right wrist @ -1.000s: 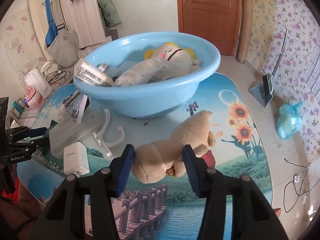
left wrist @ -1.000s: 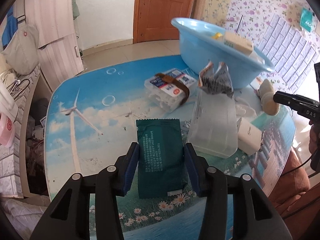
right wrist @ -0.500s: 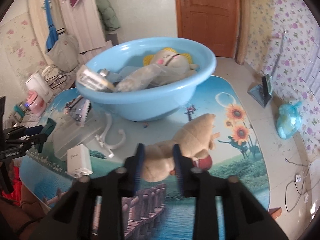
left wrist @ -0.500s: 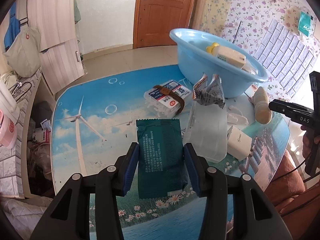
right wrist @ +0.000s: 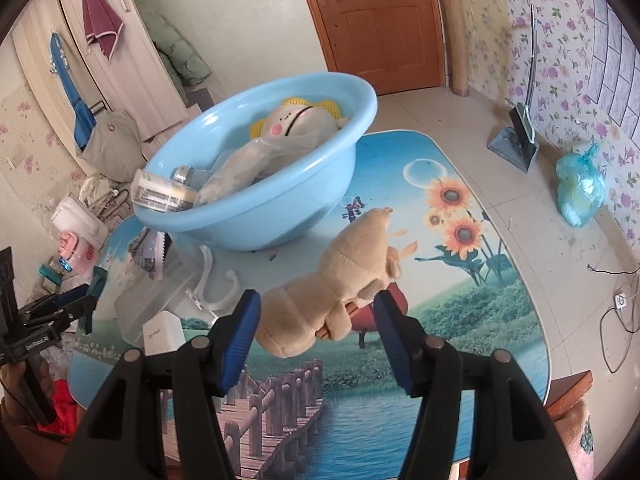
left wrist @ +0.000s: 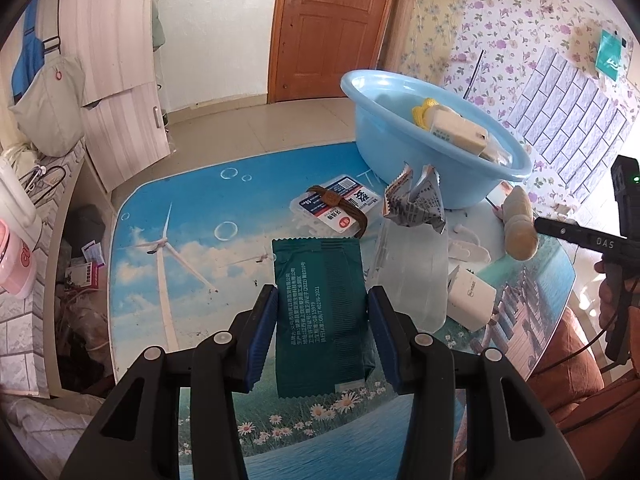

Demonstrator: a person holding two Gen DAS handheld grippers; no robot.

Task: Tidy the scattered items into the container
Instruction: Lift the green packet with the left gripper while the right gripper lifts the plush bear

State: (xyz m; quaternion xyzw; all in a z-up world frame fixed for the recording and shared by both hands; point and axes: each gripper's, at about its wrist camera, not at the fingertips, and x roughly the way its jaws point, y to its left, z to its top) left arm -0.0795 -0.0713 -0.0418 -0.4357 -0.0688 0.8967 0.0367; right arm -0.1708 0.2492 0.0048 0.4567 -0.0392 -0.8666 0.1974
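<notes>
The tan plush toy [right wrist: 340,280] lies on the table [right wrist: 460,360] just in front of the blue basin [right wrist: 280,208], between the pads of the right gripper [right wrist: 318,330]. Those jaws are opening, with a gap visible on each side of the toy, so nothing is gripped there. Its long axis runs diagonally: the fat rounded end sits low near the left pad, and the narrower end points up and away toward the basin's near wall.

The likely trouble is a poor grasp. The toy is soft and lies slantwise across the jaws, so closing on it as it stands could pinch only one bulge and let it swivel or slip out on the lift. Its far end is also close to the basin wall, and a low carry could catch on the rim.

The left gripper [left wrist: 322,332] stands narrow around a green packet [left wrist: 324,312], its pads against the packet's two long edges; the packet points straight away, lengthwise along the fingers. It is thin and flexible, so it may buckle or slide free. A clear plastic box [left wrist: 408,276] and a white charger [left wrist: 472,298] lie just beside it, awaiting their turn.
</notes>
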